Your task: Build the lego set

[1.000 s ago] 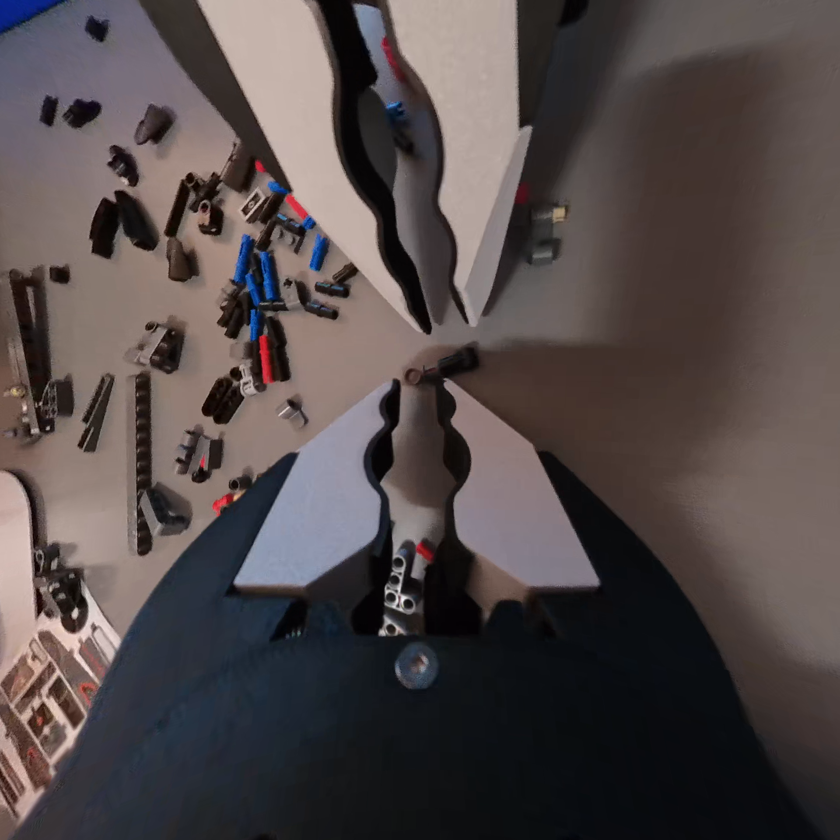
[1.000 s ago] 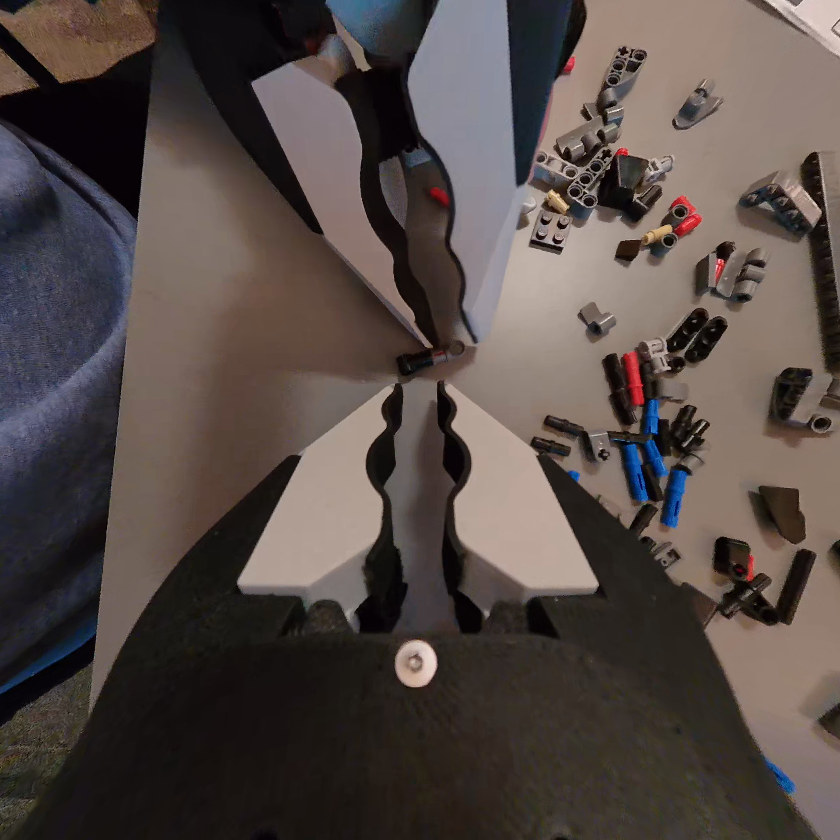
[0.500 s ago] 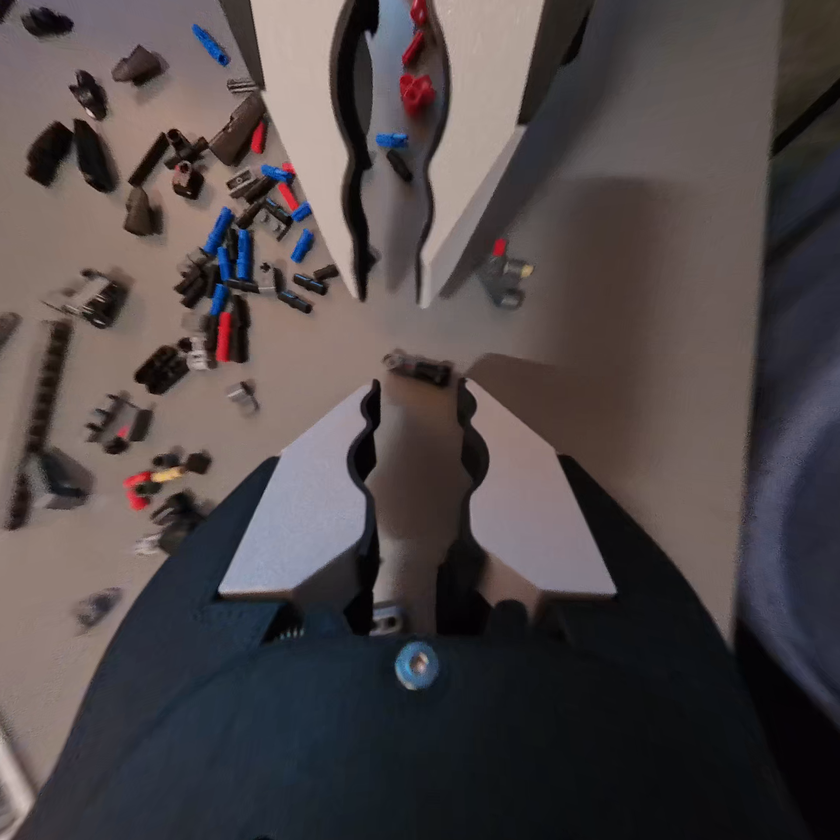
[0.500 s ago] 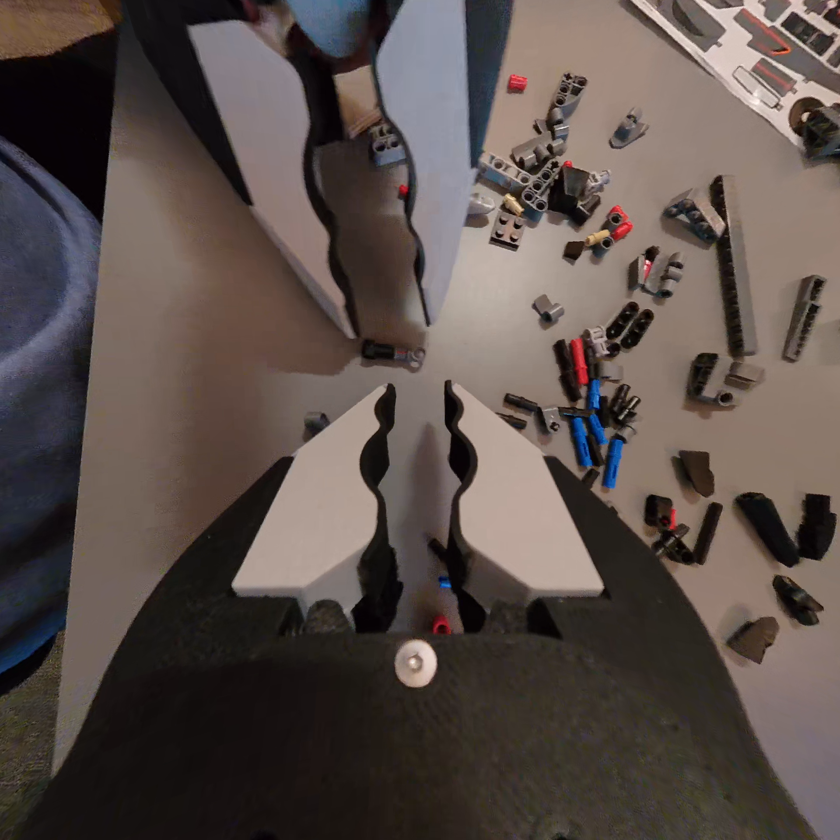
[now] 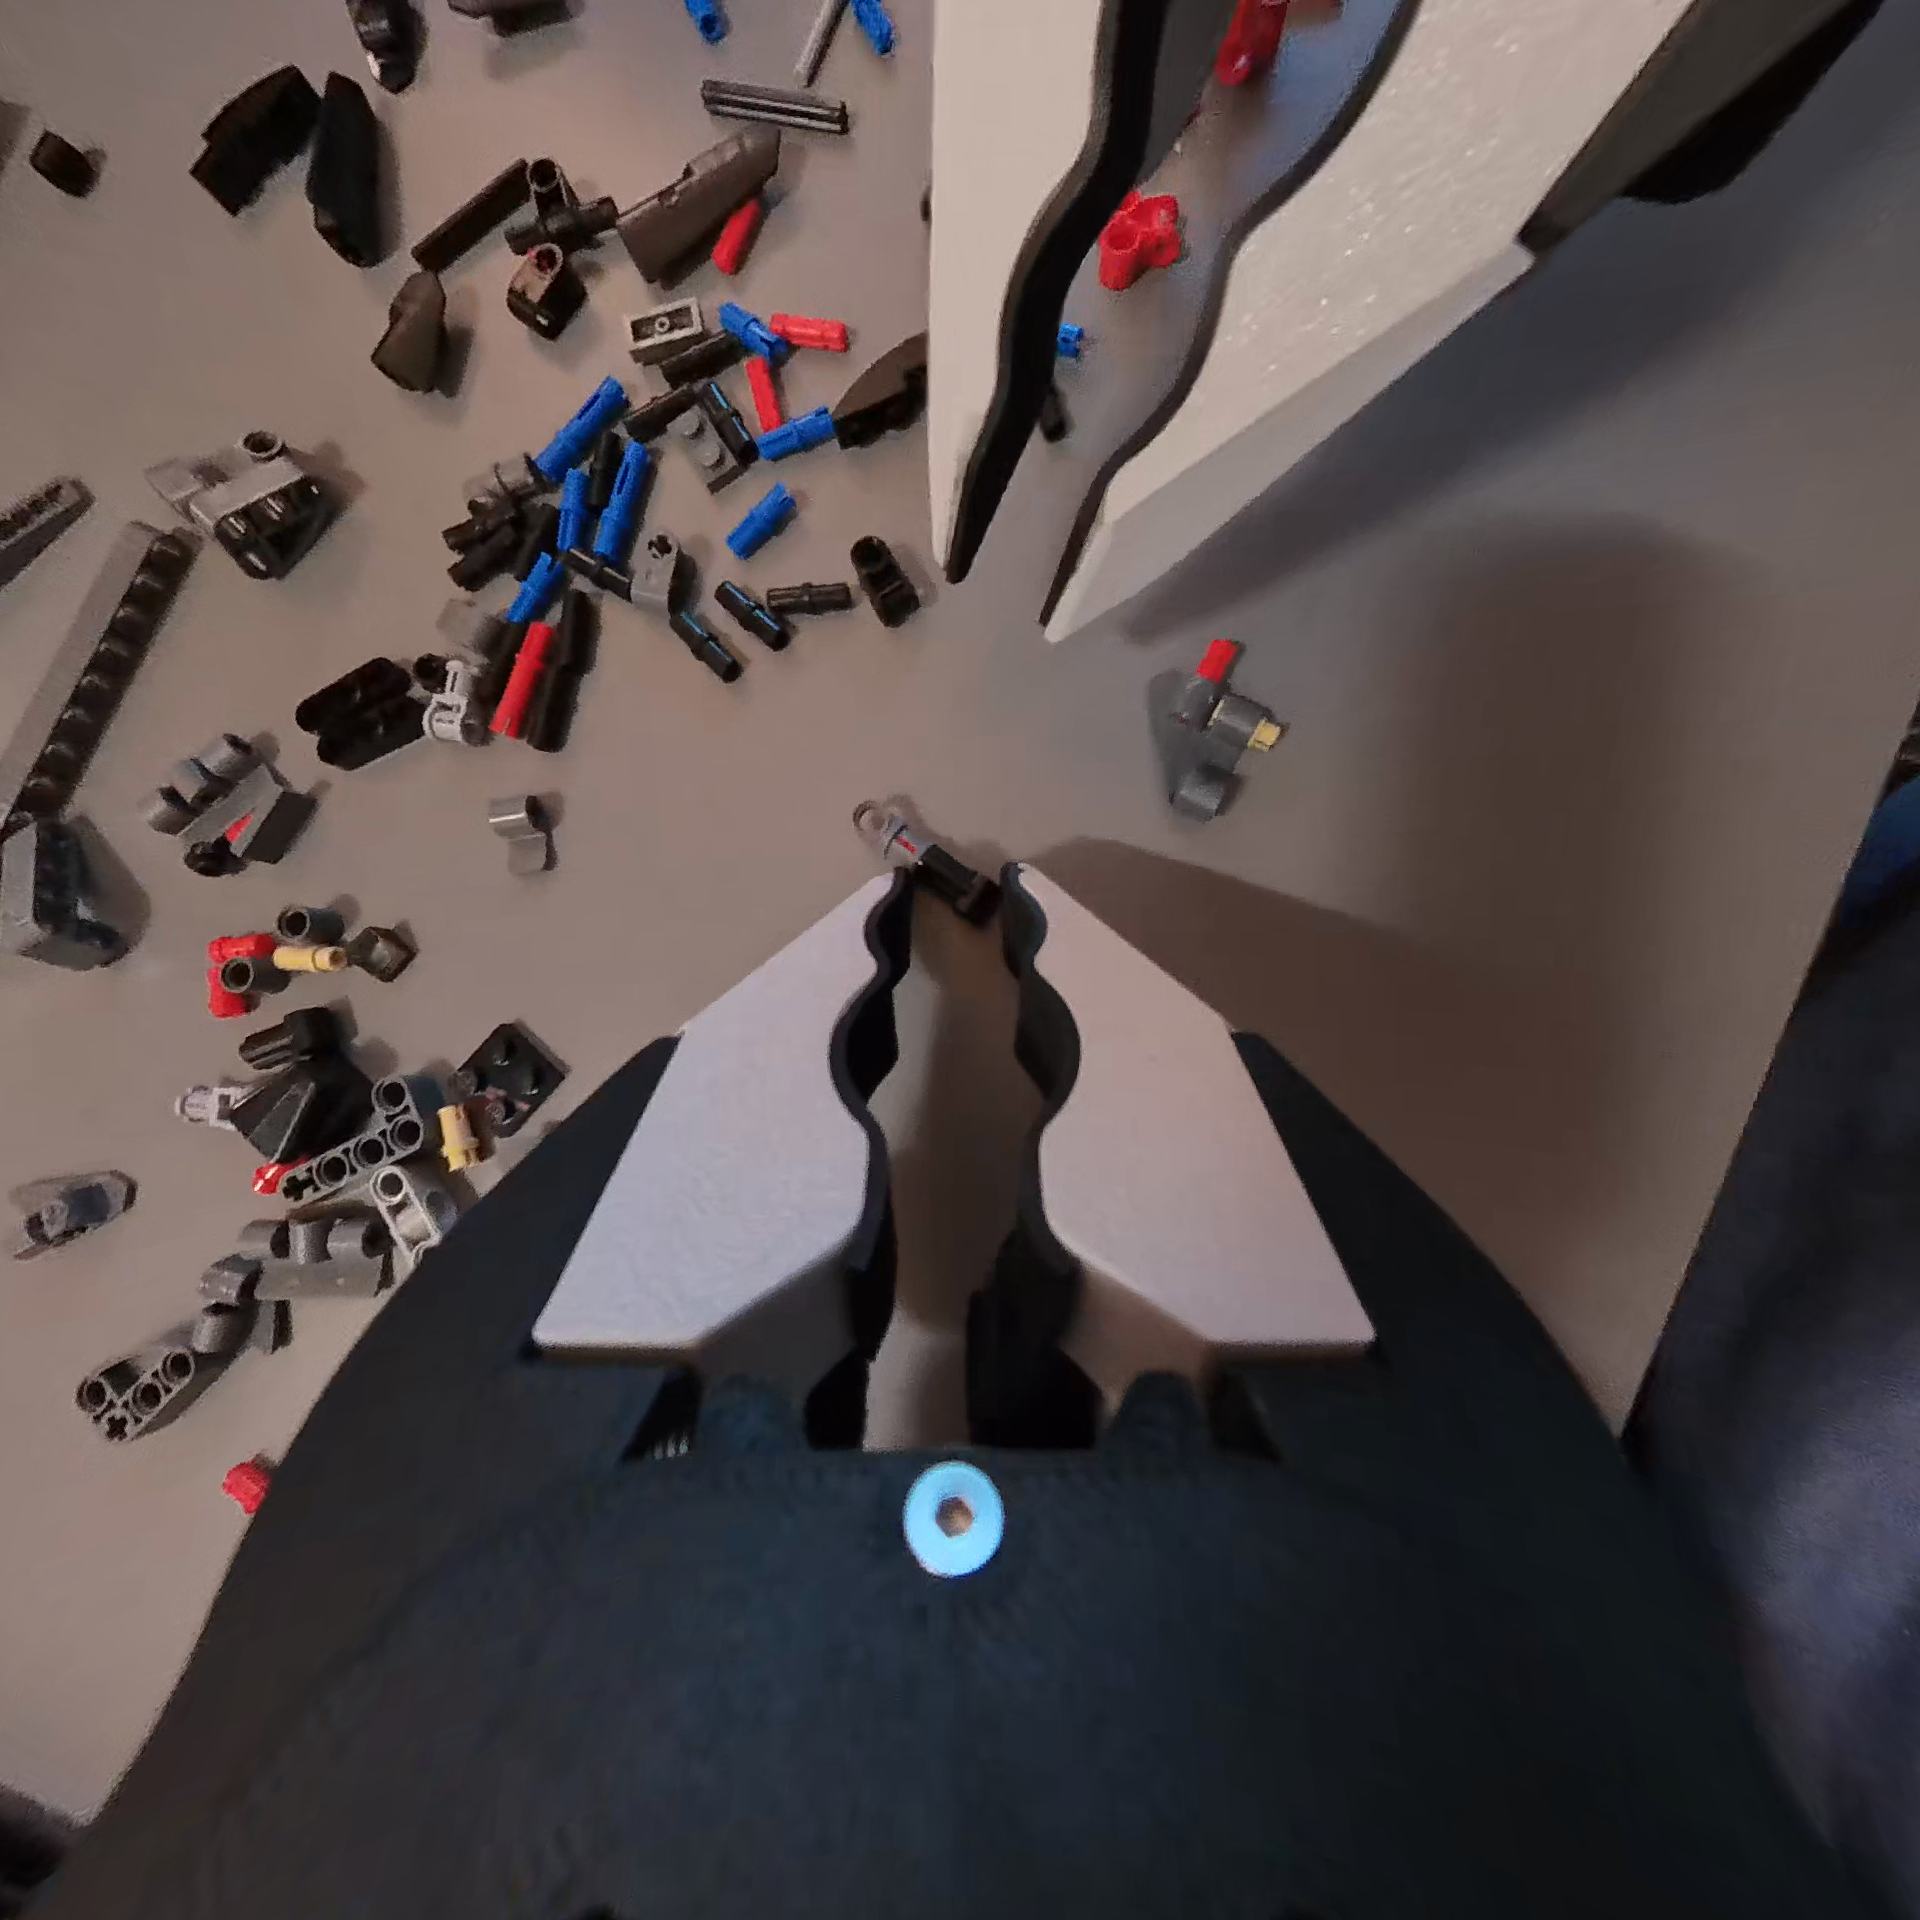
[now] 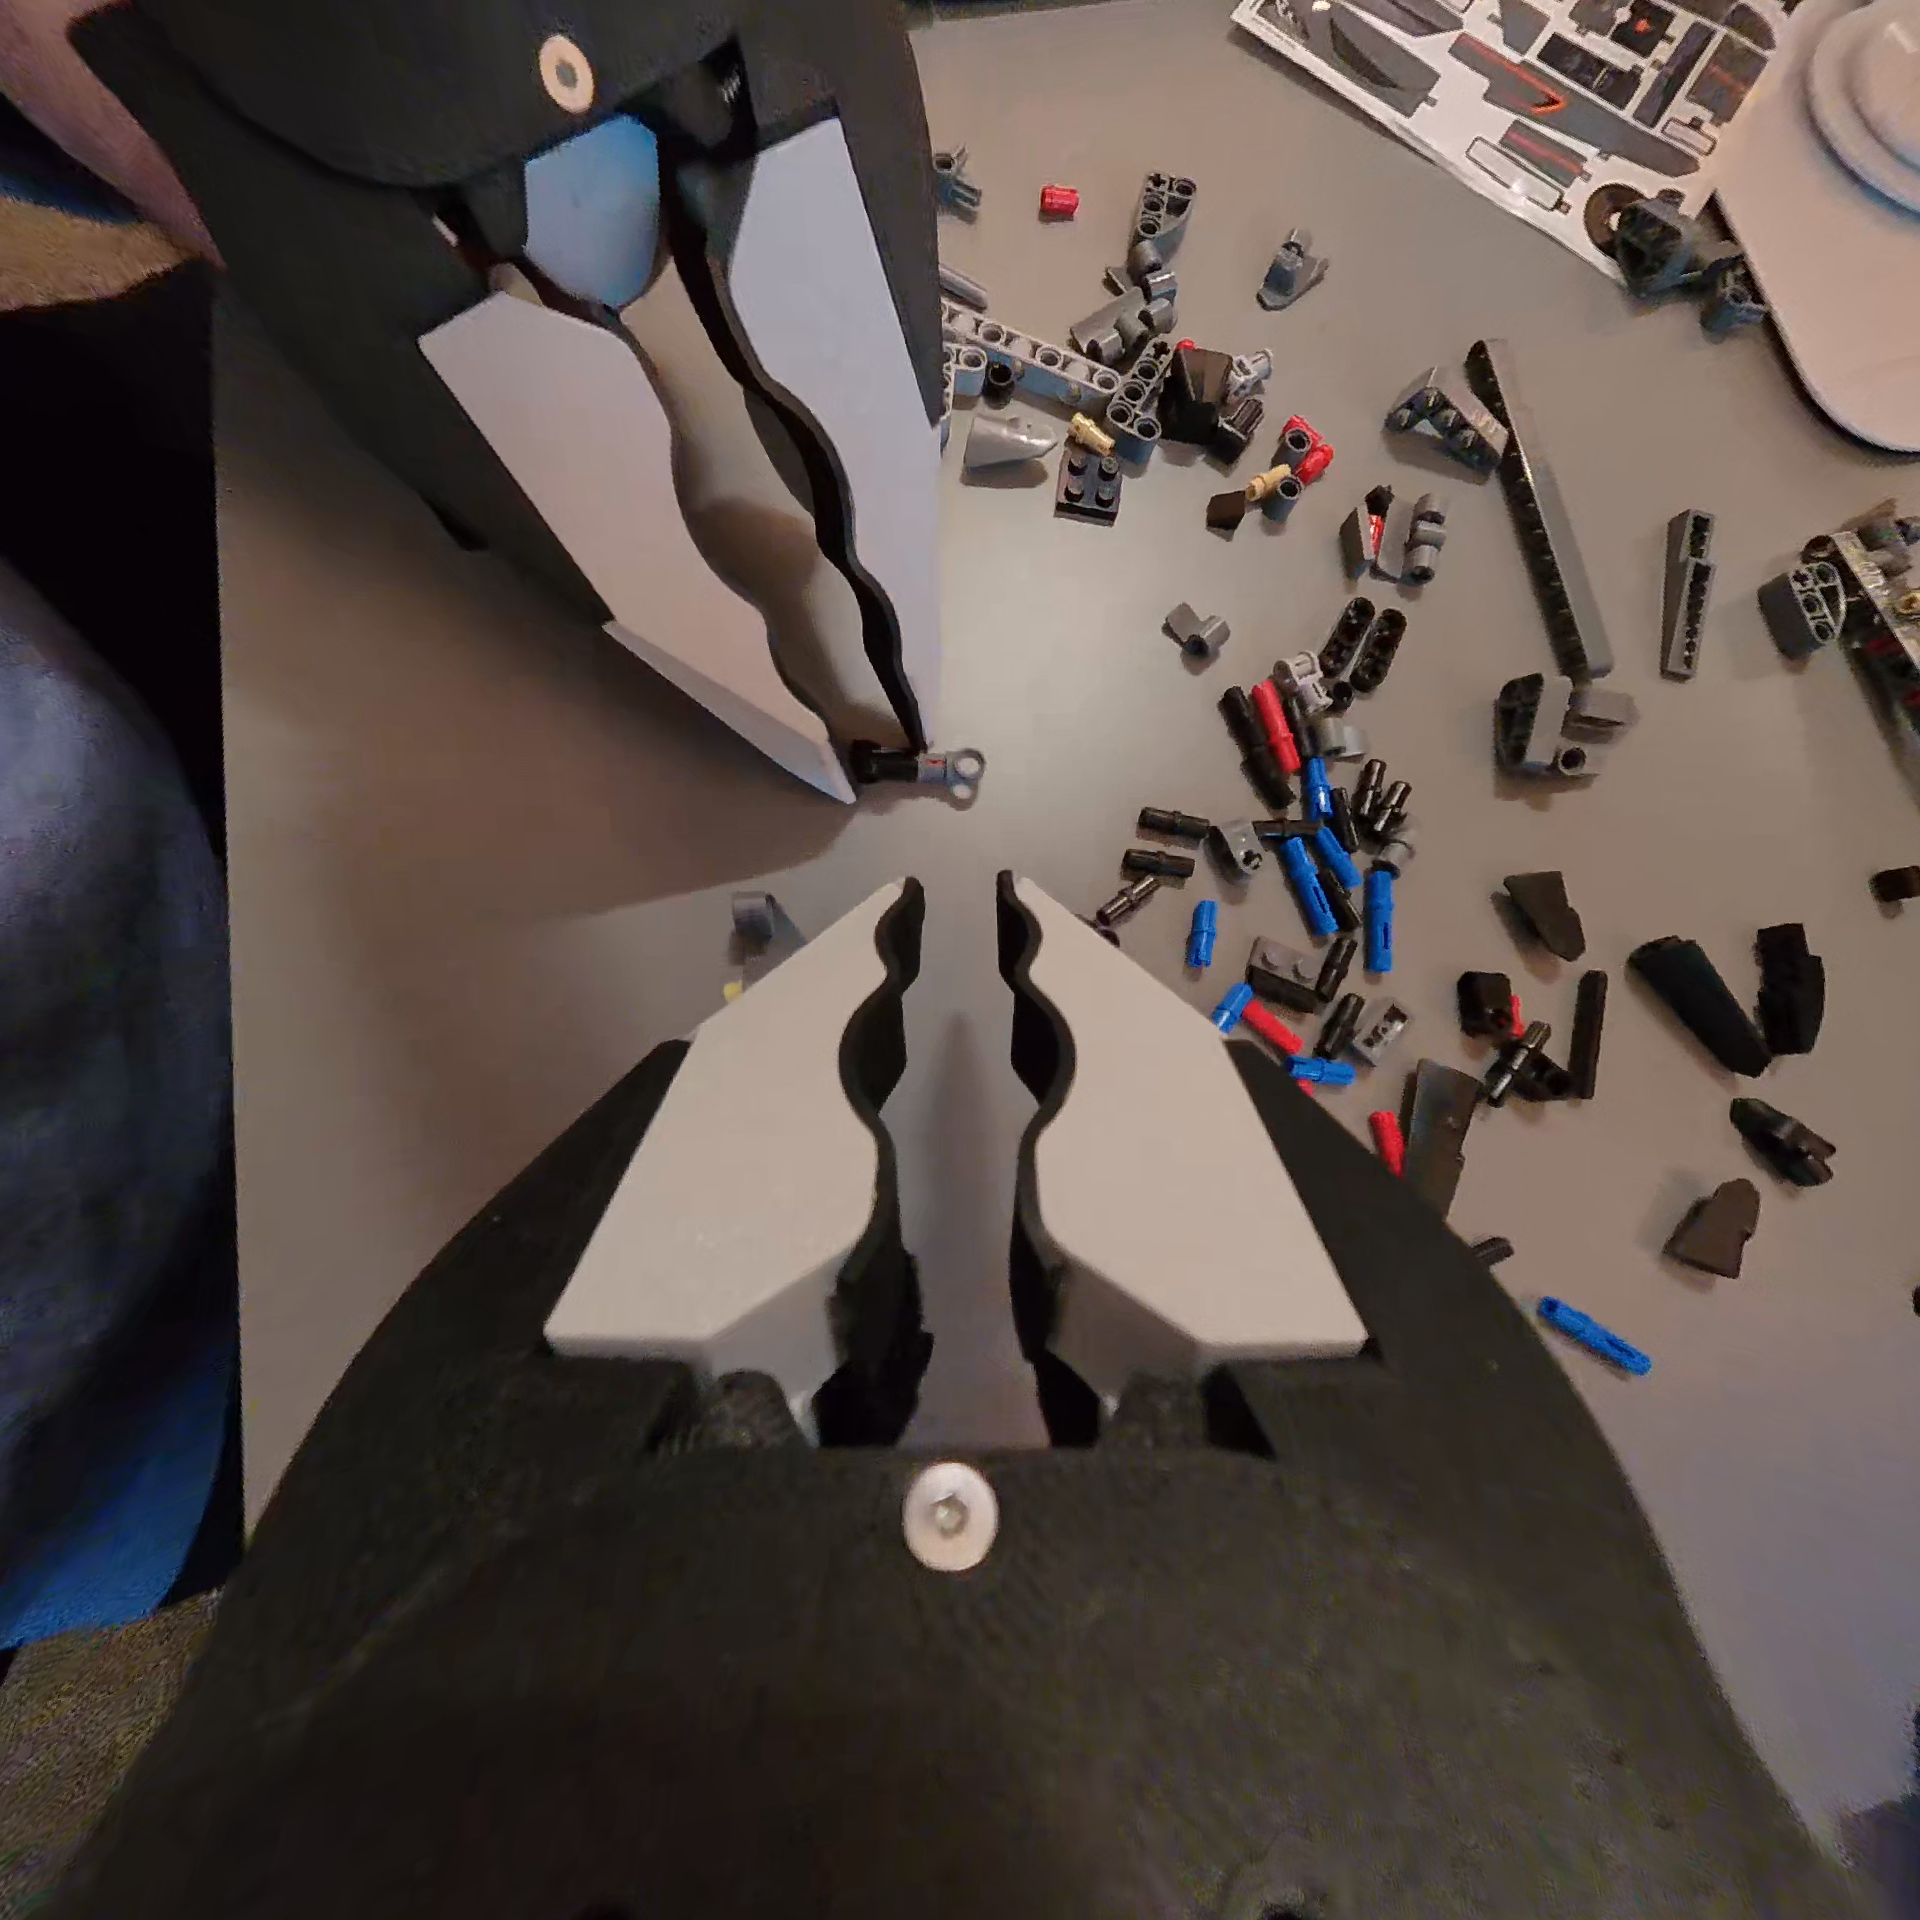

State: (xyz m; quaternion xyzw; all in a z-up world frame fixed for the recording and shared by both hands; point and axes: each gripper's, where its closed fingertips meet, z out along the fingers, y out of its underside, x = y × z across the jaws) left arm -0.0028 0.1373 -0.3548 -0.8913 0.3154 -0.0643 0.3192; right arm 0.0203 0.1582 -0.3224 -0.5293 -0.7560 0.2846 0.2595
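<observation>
A small pin piece (image 5: 914, 847) with a black end and a grey ring end lies at the tips of my left gripper (image 5: 958, 878). The tips pinch its black end and the ring end sticks out forward. The right wrist view shows the same piece (image 6: 940, 767) in the left gripper (image 6: 881, 771), low over the grey table (image 6: 468, 935). My right gripper (image 6: 958, 883) is empty, its jaws a narrow gap apart, just short of the piece. It comes in from the top of the left wrist view (image 5: 1003, 597).
Loose black, blue, red and grey parts (image 5: 582, 540) cover the table's left; in the right wrist view they (image 6: 1309, 831) lie right. A small grey sub-assembly (image 5: 1205, 727) sits nearby. A sticker sheet (image 6: 1507, 94), white plate (image 6: 1849, 208) and partial build (image 6: 1870, 623) lie far right. Dark blue fabric (image 5: 1818, 1247) borders the table edge. The left gripper's tips are roughly 5 cm from the right gripper's.
My left gripper has moved forward and narrowed onto the pin piece's black end. My right gripper has backed away from the piece and narrowed its jaws.
</observation>
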